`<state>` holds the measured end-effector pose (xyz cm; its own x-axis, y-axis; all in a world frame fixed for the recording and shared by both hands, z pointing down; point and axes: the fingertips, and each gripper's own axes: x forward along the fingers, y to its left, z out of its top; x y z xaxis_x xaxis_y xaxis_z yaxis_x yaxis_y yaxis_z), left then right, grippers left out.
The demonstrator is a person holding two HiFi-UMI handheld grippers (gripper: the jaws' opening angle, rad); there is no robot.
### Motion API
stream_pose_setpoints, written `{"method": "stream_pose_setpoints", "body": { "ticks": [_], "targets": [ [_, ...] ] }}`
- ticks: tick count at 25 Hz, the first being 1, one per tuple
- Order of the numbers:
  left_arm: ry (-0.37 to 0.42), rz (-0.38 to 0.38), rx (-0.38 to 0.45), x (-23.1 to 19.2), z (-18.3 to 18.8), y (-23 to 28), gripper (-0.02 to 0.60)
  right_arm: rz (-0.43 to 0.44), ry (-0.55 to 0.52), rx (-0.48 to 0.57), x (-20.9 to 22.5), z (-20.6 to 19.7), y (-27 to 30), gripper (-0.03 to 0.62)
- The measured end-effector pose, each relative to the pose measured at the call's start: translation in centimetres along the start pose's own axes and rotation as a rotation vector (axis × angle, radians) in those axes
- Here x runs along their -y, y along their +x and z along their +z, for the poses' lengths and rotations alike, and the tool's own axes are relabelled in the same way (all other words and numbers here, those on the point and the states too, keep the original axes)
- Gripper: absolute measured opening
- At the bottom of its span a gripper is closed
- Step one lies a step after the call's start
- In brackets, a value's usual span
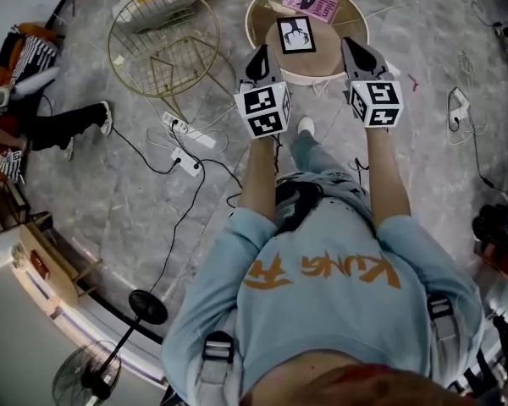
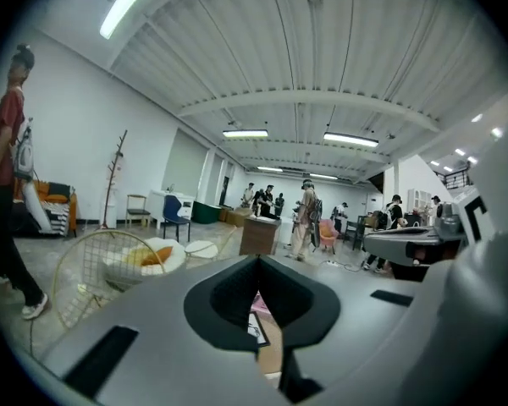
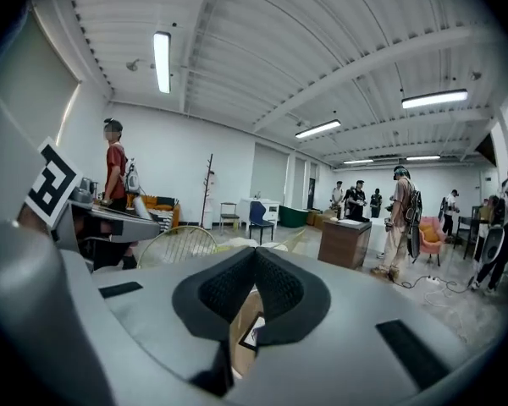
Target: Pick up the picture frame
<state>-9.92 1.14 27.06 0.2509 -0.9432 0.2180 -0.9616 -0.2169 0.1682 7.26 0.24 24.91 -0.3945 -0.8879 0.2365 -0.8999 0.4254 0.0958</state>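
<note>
tabletop (image 1: 264,22) is showing pale matt wood | picture frame (image 1: 296,35) is showing a smooth black border | booklet (image 1: 311,2) is looking like pink paper | basket (image 1: 162,47) is gleaming as thin gold metal wire | floor (image 1: 423,142) is showing smooth mottled grey stone | left tongs (image 2: 258,299) and right tongs (image 3: 252,294) are looking like matt grey plastic, with pads (image 3: 227,290) black and ribbed

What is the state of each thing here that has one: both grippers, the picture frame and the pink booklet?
left gripper: shut, empty, not touching the frame.
right gripper: shut, empty, not touching the frame.
picture frame: lying flat, face up, on the round table, not gripped.
pink booklet: closed, lying flat on the table beyond the frame.
</note>
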Motion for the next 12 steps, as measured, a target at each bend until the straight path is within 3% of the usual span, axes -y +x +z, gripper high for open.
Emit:
{"method": "stream_pose_setpoints", "body": {
  "ticks": [3,7,12],
  "targets": [
    [-0.056,-0.045,-0.054,1.4,-1.9,4.0,0.018,0.004,-0.015,-0.03,2.3,-1.3,2.4,-0.003],
    [-0.048,-0.021,-0.083,2.2,-2.2,9.8,0.018,-0.009,0.019,-0.048,6.8,-2.3,5.7,-0.003],
    [-0.046,-0.046,-0.116,3.8,-2.5,16.2,0.018,-0.049,0.041,-0.076,12.9,-3.9,8.7,-0.002]
  ]
}}
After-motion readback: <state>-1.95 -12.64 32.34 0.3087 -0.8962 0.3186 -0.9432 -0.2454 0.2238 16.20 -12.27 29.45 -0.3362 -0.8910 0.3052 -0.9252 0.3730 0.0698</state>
